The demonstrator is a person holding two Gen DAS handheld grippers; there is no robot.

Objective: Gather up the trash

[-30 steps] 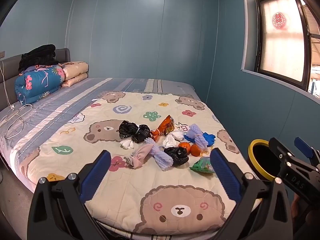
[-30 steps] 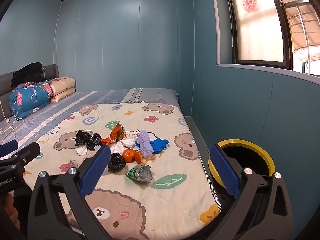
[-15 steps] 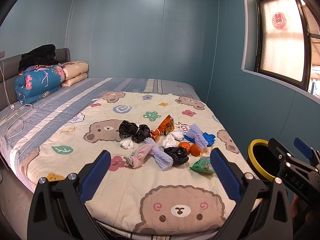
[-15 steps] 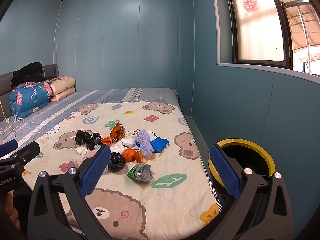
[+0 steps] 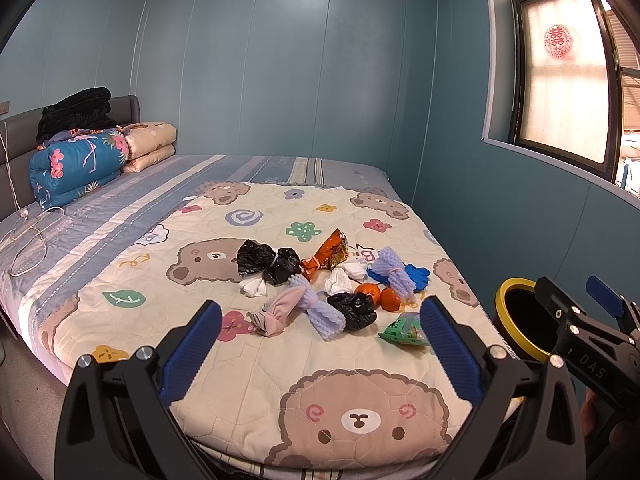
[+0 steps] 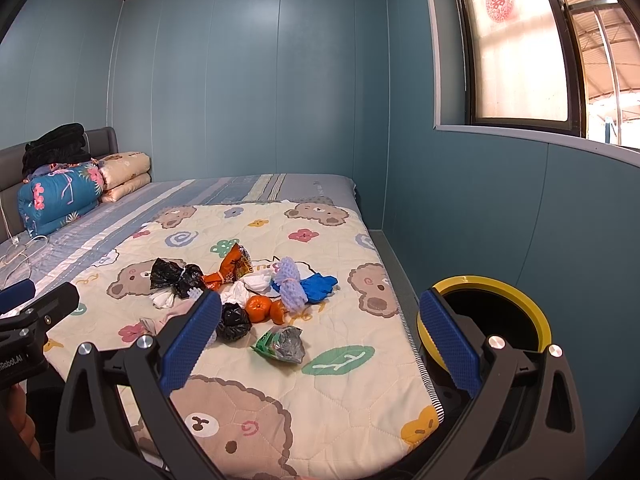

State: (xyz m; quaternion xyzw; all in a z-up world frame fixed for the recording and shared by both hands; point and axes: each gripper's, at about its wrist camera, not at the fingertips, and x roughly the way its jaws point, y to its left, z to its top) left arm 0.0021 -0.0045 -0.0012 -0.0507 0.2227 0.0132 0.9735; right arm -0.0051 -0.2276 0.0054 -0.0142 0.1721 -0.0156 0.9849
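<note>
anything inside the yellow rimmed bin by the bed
The yellow rimmed bin shows only a dark interior from both views; no trash is visible near its top. Its bottom is in shadow and partly hidden by the right gripper.

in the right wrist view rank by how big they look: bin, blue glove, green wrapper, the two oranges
1. bin, though it sits nearest
2. blue glove and green wrapper, too alike to rank
3. oranges, both about equal

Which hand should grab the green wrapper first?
Probably the right hand-held gripper: it is open, the green snack wrapper lies just ahead of it, and the yellow-rimmed bin sits on that side.
</note>
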